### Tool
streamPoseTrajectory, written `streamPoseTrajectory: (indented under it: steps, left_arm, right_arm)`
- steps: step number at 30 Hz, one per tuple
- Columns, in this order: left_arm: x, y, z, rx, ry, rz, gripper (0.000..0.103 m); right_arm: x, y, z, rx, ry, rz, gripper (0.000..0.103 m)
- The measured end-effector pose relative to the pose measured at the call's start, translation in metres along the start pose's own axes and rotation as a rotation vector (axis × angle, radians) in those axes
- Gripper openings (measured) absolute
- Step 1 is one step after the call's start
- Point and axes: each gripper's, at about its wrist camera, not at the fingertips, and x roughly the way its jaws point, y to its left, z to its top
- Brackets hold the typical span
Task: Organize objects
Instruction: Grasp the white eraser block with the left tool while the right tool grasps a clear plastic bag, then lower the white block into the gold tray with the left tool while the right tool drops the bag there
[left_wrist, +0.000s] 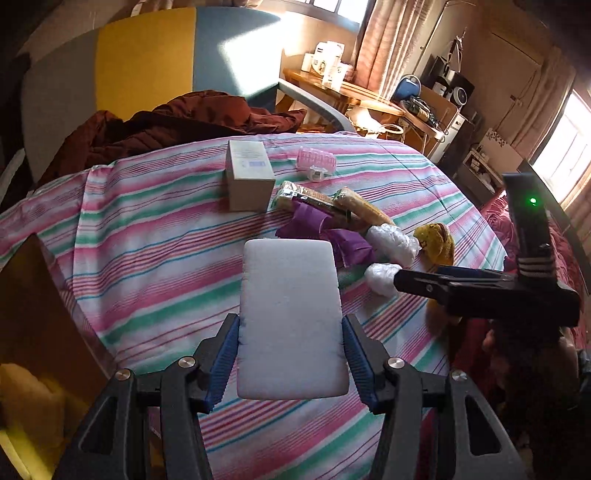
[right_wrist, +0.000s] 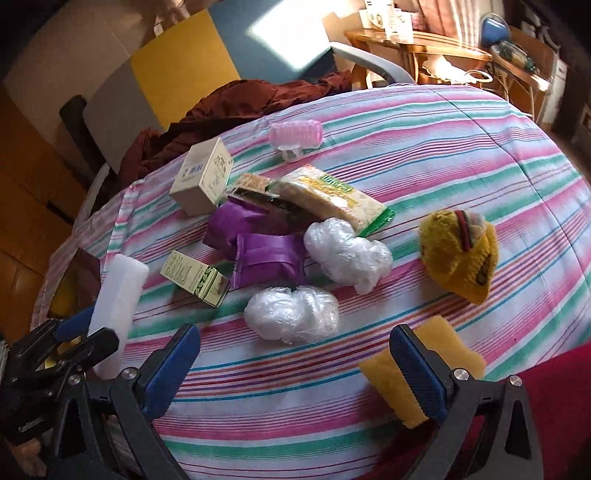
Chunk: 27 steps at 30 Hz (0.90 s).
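Observation:
My left gripper (left_wrist: 291, 354) is shut on a white foam block (left_wrist: 291, 317), its blue pads pressing the block's two long sides above the striped bedspread (left_wrist: 147, 240). The right wrist view shows that block (right_wrist: 118, 291) at the far left. My right gripper (right_wrist: 295, 369) stands open and holds nothing. A clear plastic bundle (right_wrist: 291, 314) lies just beyond its fingertips, and a yellow sponge (right_wrist: 424, 354) lies behind its right finger. On the bed beyond lie purple packets (right_wrist: 269, 258), a small green-and-white box (right_wrist: 195, 277), cracker packs (right_wrist: 332, 199), a beige box (right_wrist: 203, 177) and a yellow plush (right_wrist: 458, 254).
An open cardboard box (left_wrist: 48, 314) stands at the bed's left edge with something yellow (left_wrist: 26, 398) inside. A pink ribbed item (left_wrist: 316, 162) lies far back. A brown jacket (left_wrist: 166, 122) is heaped behind the bedspread. A wooden desk (left_wrist: 332, 88) stands past the bed.

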Motion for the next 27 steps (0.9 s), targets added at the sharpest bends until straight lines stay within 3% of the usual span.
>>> streamPoseTrajectory:
  steps: [1, 4, 7, 8, 12, 19, 23, 27]
  left_arm:
    - [-0.003, 0.003, -0.003, -0.011, -0.004, -0.002, 0.056]
    - [-0.014, 0.011, -0.012, -0.044, -0.016, -0.005, 0.056]
    - [-0.024, 0.017, -0.019, -0.070, -0.034, -0.009, 0.056]
    - [-0.028, 0.020, -0.022, -0.077, -0.041, -0.008, 0.056]
    - [-0.045, 0.034, -0.033, -0.109, -0.063, 0.000, 0.056]
    - [-0.076, 0.079, -0.062, -0.226, -0.104, 0.040, 0.056]
    - [-0.098, 0.107, -0.082, -0.306, -0.137, 0.080, 0.056]
    - [-0.120, 0.138, -0.103, -0.389, -0.174, 0.139, 0.056]
  right_arm:
    - [0.006, 0.004, 0.001, -0.013, 0.011, -0.008, 0.101]
    - [0.021, 0.009, 0.007, -0.035, 0.025, -0.045, 0.085]
    - [0.046, 0.005, 0.008, -0.037, 0.103, -0.058, 0.078]
    - [0.051, 0.004, 0.007, -0.037, 0.125, -0.065, 0.064]
    - [0.036, 0.003, 0.003, -0.045, 0.074, -0.062, 0.058]
    - [-0.006, 0.017, -0.017, -0.082, -0.005, -0.023, 0.058]
    - [-0.027, 0.041, -0.021, -0.103, -0.049, 0.036, 0.058]
    - [-0.039, 0.091, -0.024, -0.201, -0.071, 0.133, 0.058]
